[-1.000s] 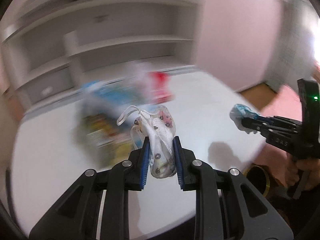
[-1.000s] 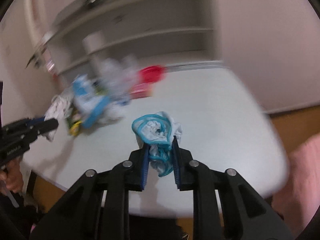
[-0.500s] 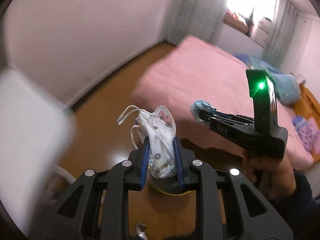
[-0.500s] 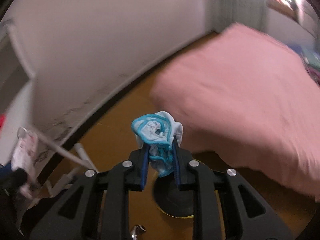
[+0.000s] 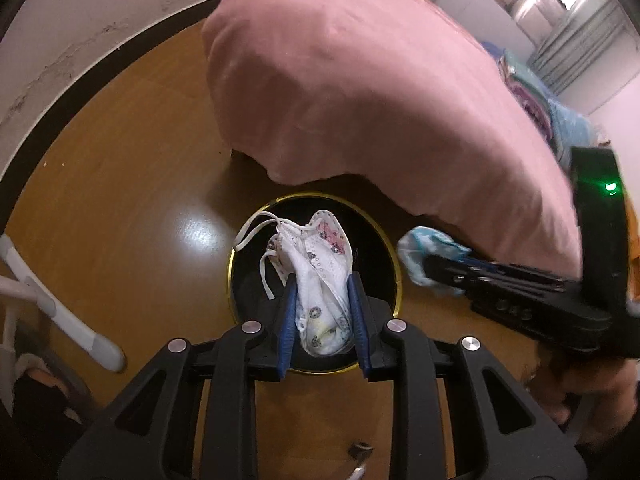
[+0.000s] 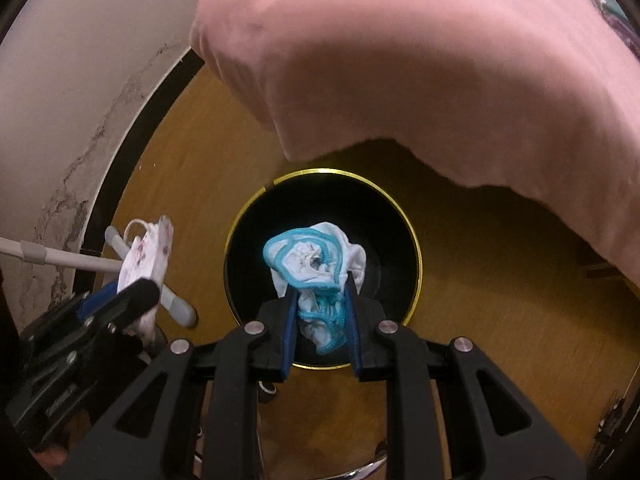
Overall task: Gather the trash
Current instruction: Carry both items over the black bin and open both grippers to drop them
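The left claw grips a patterned face mask. The right claw grips a blue-trimmed mask. Both hang above the black bin, the pink bed at twelve o'clock.

Both grippers: swinging away from the white table, tipping downward. Left gripper with patterned mask: now hanging over the black bin on the wood floor. Right gripper with blue mask: now hanging over the same bin.

masks: 2 | bins: 1 | beds: 1
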`<state>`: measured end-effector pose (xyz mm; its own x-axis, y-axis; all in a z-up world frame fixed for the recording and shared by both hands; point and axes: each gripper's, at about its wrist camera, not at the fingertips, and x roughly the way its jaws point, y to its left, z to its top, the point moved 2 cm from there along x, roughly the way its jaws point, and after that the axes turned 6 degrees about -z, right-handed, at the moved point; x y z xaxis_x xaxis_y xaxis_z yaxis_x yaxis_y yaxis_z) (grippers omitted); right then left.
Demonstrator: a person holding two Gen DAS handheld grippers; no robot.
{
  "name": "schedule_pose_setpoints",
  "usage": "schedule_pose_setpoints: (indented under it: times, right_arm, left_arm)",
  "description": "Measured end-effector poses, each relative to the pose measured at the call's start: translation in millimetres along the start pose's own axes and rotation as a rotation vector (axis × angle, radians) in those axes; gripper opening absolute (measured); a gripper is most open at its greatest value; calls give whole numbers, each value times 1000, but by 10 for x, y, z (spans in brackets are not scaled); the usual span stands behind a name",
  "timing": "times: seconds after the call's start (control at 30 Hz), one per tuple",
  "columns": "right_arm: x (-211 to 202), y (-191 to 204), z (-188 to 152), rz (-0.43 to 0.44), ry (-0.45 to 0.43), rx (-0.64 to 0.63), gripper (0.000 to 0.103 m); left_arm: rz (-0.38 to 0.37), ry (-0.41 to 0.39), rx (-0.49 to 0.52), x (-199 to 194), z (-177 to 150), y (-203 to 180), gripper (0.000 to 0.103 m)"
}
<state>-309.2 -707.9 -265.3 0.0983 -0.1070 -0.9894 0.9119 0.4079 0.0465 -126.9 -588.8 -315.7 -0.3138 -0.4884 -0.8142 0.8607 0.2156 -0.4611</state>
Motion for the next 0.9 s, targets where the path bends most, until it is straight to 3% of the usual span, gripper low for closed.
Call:
schedule_pose_setpoints:
  times: [0.1,0.2,0.27,0.3,0.5,0.57,0.63,0.67,0.9]
  right_arm:
    - [20,-55,-80,3,12,15,21]
    - [49,-110,-88,20,12,30,22]
    - [51,-112,-60,20,5,33,22]
    - [37,-109,-53,22,1,34,22]
    - [43,-91,-21,25,3,48,25]
    - [33,-94,-21,26,2,54,30]
    - [12,-94,-14,23,-3,62,50]
    - [3,-90,-9,23,-8,66,54]
    - [-108,-74,43,25,-34,73,60]
  left_arm:
    - [1,43,0,125,26,40,24]
    - [-14,49,-4,161,57,37,32]
    - [-22,45,4,189,19,-4,53]
    - [-27,43,7,189,19,-5,57]
    - [-21,37,4,117,12,-120,65]
    - [-20,36,-5,99,9,-104,66]
    - [-17,29,-8,71,3,-99,70]
    - [-14,25,-7,55,-2,-99,71]
    - [7,6,6,-55,-60,-107,81]
